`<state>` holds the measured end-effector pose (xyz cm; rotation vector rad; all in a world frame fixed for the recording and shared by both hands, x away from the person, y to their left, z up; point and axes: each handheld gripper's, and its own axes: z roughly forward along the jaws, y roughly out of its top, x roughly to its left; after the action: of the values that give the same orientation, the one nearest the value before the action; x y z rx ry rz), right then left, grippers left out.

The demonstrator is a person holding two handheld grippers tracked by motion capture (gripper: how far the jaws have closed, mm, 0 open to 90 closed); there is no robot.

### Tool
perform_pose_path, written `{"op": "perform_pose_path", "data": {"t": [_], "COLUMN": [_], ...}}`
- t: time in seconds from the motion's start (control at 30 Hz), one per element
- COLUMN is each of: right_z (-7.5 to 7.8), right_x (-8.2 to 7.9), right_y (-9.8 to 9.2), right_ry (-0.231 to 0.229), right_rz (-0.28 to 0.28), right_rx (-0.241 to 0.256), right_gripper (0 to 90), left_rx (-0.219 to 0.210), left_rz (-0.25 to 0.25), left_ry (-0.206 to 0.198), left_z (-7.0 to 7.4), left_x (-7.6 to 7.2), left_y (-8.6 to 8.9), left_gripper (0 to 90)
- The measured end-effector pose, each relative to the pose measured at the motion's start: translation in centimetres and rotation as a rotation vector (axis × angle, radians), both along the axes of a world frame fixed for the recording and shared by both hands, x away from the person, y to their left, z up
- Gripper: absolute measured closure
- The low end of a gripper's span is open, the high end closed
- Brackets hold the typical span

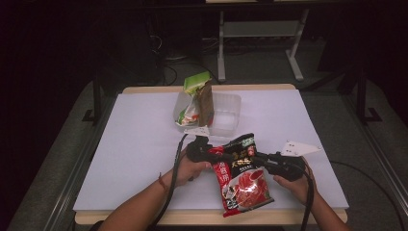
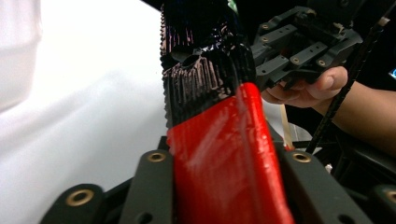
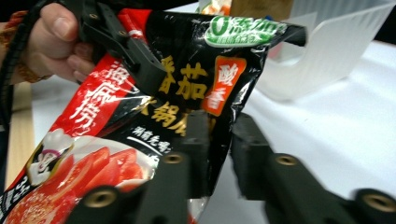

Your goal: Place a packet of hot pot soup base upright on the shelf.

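A: Status? Red-and-black sauce packet (image 1: pixel 243 180) is off the table, held up over the near edge between both grippers. Clear plastic tub (image 1: pixel 226 115) sits toward the far edge, two other packs (image 1: pixel 198 98) already standing in its left end. My read: those are done, this one is left to go in.

B: Agreed, roughly midway. Packet is well apart from the tub, so it has to cross the table and drop in.

A: Left gripper (image 1: pixel 204 150)?

B: Jaws closed down on the packet's left upper edge. The left gripper view shows the red film (image 2: pixel 224 163) pinched flat between them, no gap.

A: Right gripper (image 1: pixel 269 161)?

B: Less sure. In the right gripper view the packet's right edge (image 3: pixel 219 140) sits between the jaws with one jaw against it, but the other looks slightly off the film. Probably a light grip; can't tell if it's fully clamped.

A: So the left one carries it.
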<state>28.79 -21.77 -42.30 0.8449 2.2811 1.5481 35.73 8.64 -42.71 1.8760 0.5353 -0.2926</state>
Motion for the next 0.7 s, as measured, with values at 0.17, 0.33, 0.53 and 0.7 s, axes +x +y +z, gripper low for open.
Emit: {"op": "perform_pose_path", "data": {"t": [0.17, 0.33, 0.53, 0.7], "right_z": [0.4, 0.2, -1.2, -1.7], "right_x": [0.3, 0.8, 1.6, 1.9], "right_y": [-1.4, -4.2, -4.4, -3.8], "right_ry": [-0.007, -0.019, 0.005, 0.033], "right_rz": [-0.02, -0.145, -0.244, -0.228], "right_rx": [0.04, 0.028, -0.202, -0.246], "right_gripper": [52.8, 47.1, 43.9, 40.7], "left_rx": [-0.015, -0.028, -0.04, -0.049], "left_rz": [0.024, 0.03, 0.073, 0.113], "left_ry": [-0.02, -0.048, -0.103, -0.136], "left_z": [0.6, 1.5, 2.7, 3.3], "left_x": [0.0, -0.4, -0.6, -0.6], "left_y": [0.6, 1.0, 1.7, 2.5], "left_gripper": [74.7, 77.1, 78.9, 79.7]}}
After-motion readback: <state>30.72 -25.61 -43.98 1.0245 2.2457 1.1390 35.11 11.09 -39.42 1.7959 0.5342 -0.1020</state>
